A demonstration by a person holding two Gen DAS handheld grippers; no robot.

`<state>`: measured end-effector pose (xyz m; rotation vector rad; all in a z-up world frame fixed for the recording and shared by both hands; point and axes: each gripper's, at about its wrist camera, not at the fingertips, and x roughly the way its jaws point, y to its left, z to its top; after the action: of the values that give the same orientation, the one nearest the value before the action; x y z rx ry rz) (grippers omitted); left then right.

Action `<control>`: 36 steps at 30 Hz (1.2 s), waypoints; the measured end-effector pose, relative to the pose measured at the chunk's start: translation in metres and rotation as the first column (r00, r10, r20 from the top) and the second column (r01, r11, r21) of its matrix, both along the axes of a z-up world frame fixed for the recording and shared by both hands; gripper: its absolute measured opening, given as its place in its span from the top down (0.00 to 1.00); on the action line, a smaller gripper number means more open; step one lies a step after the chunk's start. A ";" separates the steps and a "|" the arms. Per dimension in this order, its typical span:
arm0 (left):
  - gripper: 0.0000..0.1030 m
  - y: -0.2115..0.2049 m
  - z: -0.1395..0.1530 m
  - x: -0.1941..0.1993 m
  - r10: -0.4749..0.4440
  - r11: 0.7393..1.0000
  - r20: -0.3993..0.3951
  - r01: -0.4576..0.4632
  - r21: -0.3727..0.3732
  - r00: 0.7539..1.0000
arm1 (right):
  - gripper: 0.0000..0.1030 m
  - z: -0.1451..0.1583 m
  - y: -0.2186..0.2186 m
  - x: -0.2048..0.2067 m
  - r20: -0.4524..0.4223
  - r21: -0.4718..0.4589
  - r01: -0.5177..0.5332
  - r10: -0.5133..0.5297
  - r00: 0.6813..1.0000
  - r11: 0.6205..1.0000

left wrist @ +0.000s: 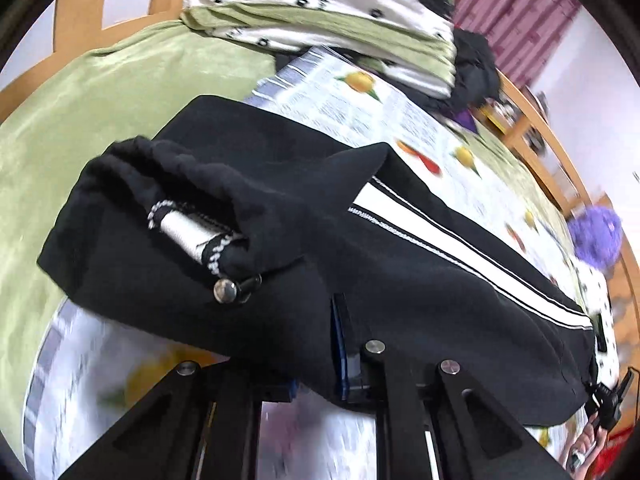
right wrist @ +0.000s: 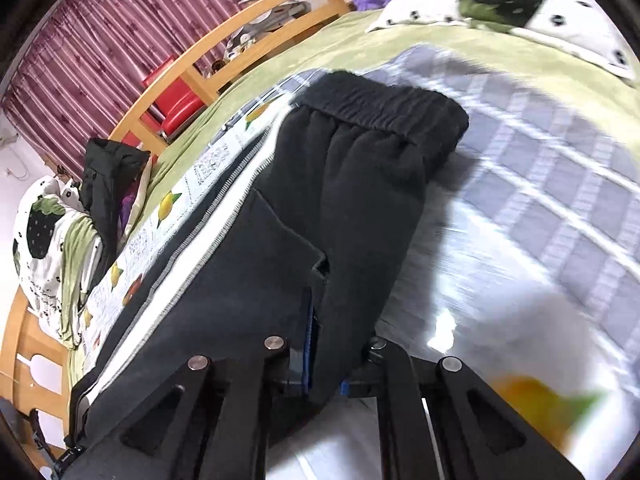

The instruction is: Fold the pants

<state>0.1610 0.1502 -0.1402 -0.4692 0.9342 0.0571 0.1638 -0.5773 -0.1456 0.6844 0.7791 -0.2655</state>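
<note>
Black pants (left wrist: pixel 280 216) with a white side stripe (left wrist: pixel 460 248) hang stretched between my two grippers above a fruit-print sheet (left wrist: pixel 360 112) on the bed. My left gripper (left wrist: pixel 320 384) is shut on the pants at the cuff end, where a cuff with a cord stopper (left wrist: pixel 226 290) is bunched. My right gripper (right wrist: pixel 326 372) is shut on the pants (right wrist: pixel 360 184) below the elastic waistband (right wrist: pixel 384 108), which droops forward onto the sheet. The right gripper also shows far right in the left wrist view (left wrist: pixel 608 404).
A green bedspread (left wrist: pixel 100 120) covers the bed. Folded patterned bedding (left wrist: pixel 320 12) and dark clothes (left wrist: pixel 476 72) lie at its far side. A wooden bed frame (right wrist: pixel 240 40), a purple plush toy (left wrist: pixel 596 236), a pillow (right wrist: pixel 520 4) and maroon curtains (right wrist: pixel 100 48) surround it.
</note>
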 end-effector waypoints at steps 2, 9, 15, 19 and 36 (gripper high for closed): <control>0.87 -0.012 0.004 -0.019 -0.045 0.999 -0.013 0.045 -0.019 0.999 | 0.91 0.010 -0.011 -0.031 -0.001 -0.016 0.010 -0.010 1.000 1.000; 0.86 -0.046 0.008 -0.073 -0.180 0.981 -0.014 0.178 -0.081 0.984 | 0.91 0.033 -0.054 -0.147 -0.021 -0.076 0.093 -0.094 0.995 0.993; 0.73 -0.050 0.006 -0.095 -0.212 0.977 -0.101 0.212 -0.010 0.972 | 0.75 0.010 -0.048 -0.181 -0.148 -0.088 0.072 -0.084 0.985 0.994; 0.57 -0.044 0.028 -0.131 -0.247 0.959 -0.057 0.252 0.127 0.967 | 0.71 0.035 -0.008 -0.209 -0.147 -0.253 0.012 -0.051 0.988 0.967; 0.88 -0.006 0.043 -0.025 -0.111 0.969 0.107 0.084 0.231 0.988 | 0.49 0.108 0.203 -0.097 -0.074 -0.224 -0.367 0.359 0.930 0.903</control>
<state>0.1360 0.1440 -0.0968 -0.2130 0.8202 0.0445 0.0666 -0.3746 -0.0375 0.3019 0.8730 -0.0253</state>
